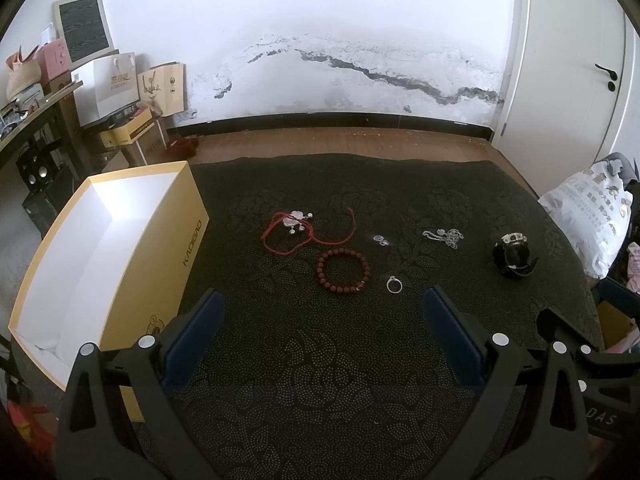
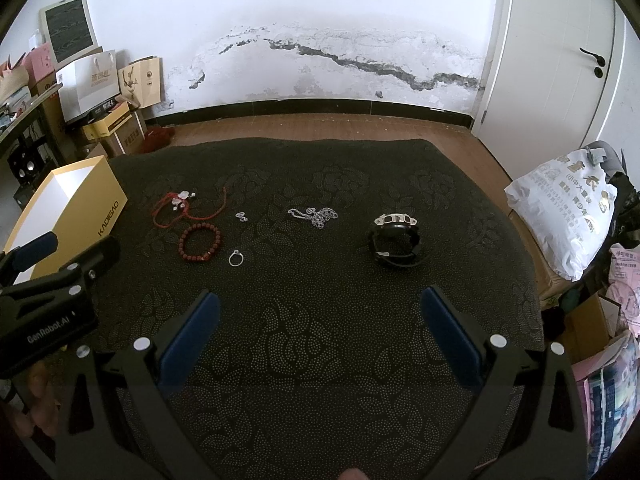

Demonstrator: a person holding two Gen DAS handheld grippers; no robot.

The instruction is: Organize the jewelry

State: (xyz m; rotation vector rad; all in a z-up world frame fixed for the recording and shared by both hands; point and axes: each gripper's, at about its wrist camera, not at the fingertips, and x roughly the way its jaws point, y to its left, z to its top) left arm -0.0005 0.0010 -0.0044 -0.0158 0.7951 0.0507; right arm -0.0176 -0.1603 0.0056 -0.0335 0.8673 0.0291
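Jewelry lies on a dark patterned cloth: a red cord necklace with a pale pendant, a dark red bead bracelet, a silver ring, small earrings, a silver chain and a black watch. An open yellow box with a white inside stands at the left. My left gripper is open and empty, short of the bracelet. My right gripper is open and empty, short of the watch.
The cloth covers a table with wood floor beyond. A white printed bag sits off the right edge. Boxes and paper bags are stacked at the far left by the wall. A white door stands at right.
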